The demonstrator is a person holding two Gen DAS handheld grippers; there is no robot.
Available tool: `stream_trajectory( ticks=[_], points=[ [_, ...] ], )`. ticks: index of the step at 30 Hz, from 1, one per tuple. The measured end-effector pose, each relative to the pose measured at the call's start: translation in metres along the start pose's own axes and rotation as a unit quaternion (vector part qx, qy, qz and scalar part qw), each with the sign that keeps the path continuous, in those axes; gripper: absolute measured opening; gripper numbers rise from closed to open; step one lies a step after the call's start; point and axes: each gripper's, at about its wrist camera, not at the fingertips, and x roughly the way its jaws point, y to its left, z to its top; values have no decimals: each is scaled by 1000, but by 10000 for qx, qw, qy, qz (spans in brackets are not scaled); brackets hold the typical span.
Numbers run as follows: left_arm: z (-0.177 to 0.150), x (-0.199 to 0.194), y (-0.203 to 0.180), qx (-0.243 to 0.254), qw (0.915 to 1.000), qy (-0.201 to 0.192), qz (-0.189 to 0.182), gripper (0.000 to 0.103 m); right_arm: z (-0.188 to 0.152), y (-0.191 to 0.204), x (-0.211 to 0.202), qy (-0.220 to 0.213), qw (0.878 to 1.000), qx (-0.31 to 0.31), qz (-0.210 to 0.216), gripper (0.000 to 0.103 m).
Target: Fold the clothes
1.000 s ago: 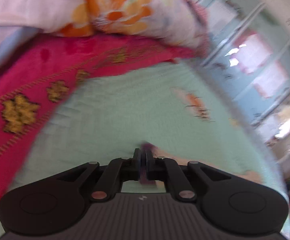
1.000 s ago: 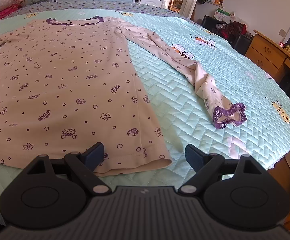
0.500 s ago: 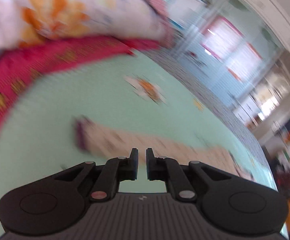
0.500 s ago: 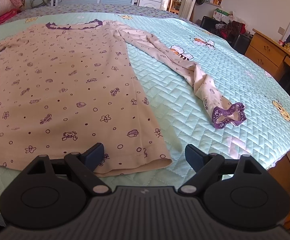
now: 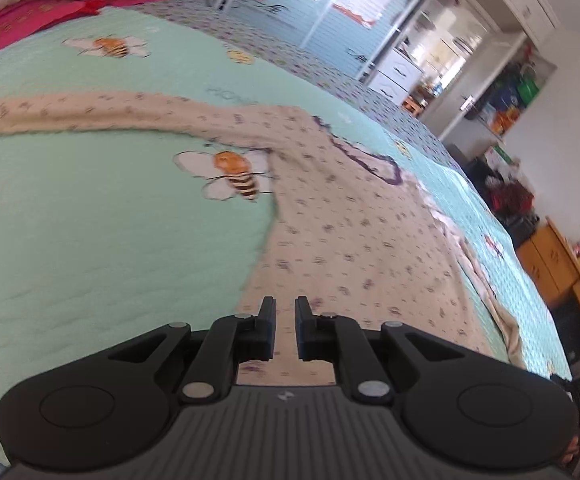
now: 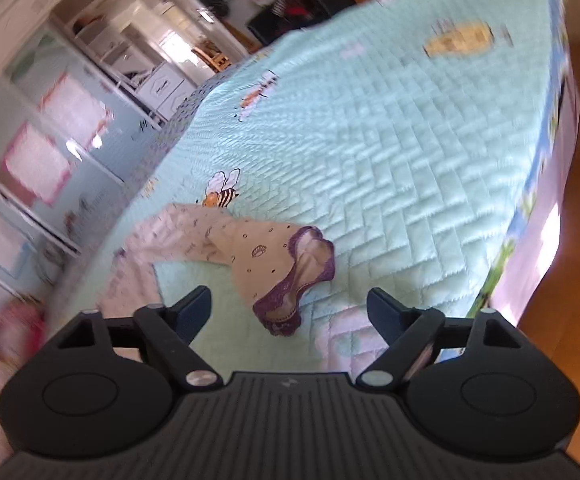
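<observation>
A beige long-sleeved garment [image 5: 350, 240] with small purple prints and a purple-trimmed neckline [image 5: 374, 162] lies flat on the bed. Its left sleeve [image 5: 69, 114] stretches out to the left, away from my left gripper. My left gripper [image 5: 285, 312] hovers over the garment's lower left side with its jaws a narrow gap apart and nothing between them. In the right wrist view the right sleeve ends in a crumpled purple lace cuff [image 6: 296, 280]. My right gripper [image 6: 290, 300] hangs wide open just over that cuff, touching nothing.
The mint-green quilt [image 5: 89, 220] with bee prints covers the bed. A pink blanket [image 5: 29, 20] and a floral pillow sit at the head. The bed edge [image 6: 530, 240] drops to a wooden floor on the right. A wardrobe, drawers and a wooden desk [image 5: 550, 264] stand beyond.
My left gripper let go of the left sleeve cuff and swung back toward the garment's body. My right gripper moved from the hem to the right sleeve cuff.
</observation>
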Motion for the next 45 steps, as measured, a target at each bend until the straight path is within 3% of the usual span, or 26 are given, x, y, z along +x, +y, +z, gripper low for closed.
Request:
stream_trajectory(
  ticks=[4, 7, 9, 10, 14, 17, 18, 19, 20, 21, 23, 28, 31, 38, 43, 44, 45],
  points=[
    [-1, 4, -31, 272, 9996, 24, -47, 12, 0, -15, 28, 404, 9952, 758, 467, 65],
    [-9, 4, -53, 429, 9990, 75, -60, 17, -3, -13, 47, 496, 9944, 864, 354, 44],
    [-12, 2, -60, 502, 9987, 116, -29, 20, -1, -12, 55, 508, 9942, 896, 297, 8],
    [-13, 2, -64, 545, 9984, 141, -3, 20, 2, -11, 57, 490, 9945, 881, 289, 2],
    [-14, 3, -75, 700, 9972, 227, 142, 20, 46, 4, 50, 8, 9980, 487, 397, 2],
    [-13, 5, -84, 789, 9965, 224, 176, 22, 122, 14, 29, -969, 9937, 371, 412, 2],
    [-13, 8, -88, 807, 9963, 222, 177, 24, 146, 17, 23, -1258, 9909, 320, 369, 6],
    [-14, 12, -91, 815, 9962, 247, 164, 26, 165, 17, 20, -1402, 9896, 264, 182, 15],
    [-16, 17, -95, 822, 9961, 272, 152, 27, 179, 13, 20, -1401, 9898, 239, -103, 51],
    [-19, 20, -98, 836, 9959, 323, 136, 27, 188, 10, 20, -1389, 9895, 215, -340, 80],
    [-25, 32, -105, 871, 9950, 474, 96, 27, 180, 0, 20, -1323, 9895, 126, -573, 80],
    [-33, 52, -127, 1144, 9904, 769, 47, 27, 113, -21, 26, -972, 9948, -111, -275, 80],
    [-32, 52, -134, 1282, 9890, 739, 77, 27, 98, -27, 42, -806, 9966, -6, -192, 80],
    [-33, 57, -133, 1267, 9880, 807, 368, 30, 143, -40, 96, -763, 9958, 463, -204, 80],
    [-35, 70, -138, 1356, 9849, 966, 472, 31, 170, -39, 143, -676, 9964, 342, -370, 80],
    [-35, 73, -140, 1380, 9842, 998, 487, 31, 174, -34, 151, -656, 9967, 229, -413, 77],
    [-35, 76, -141, 1405, 9834, 1029, 502, 32, 178, -30, 161, -606, 9971, 129, -440, 56]
  ],
)
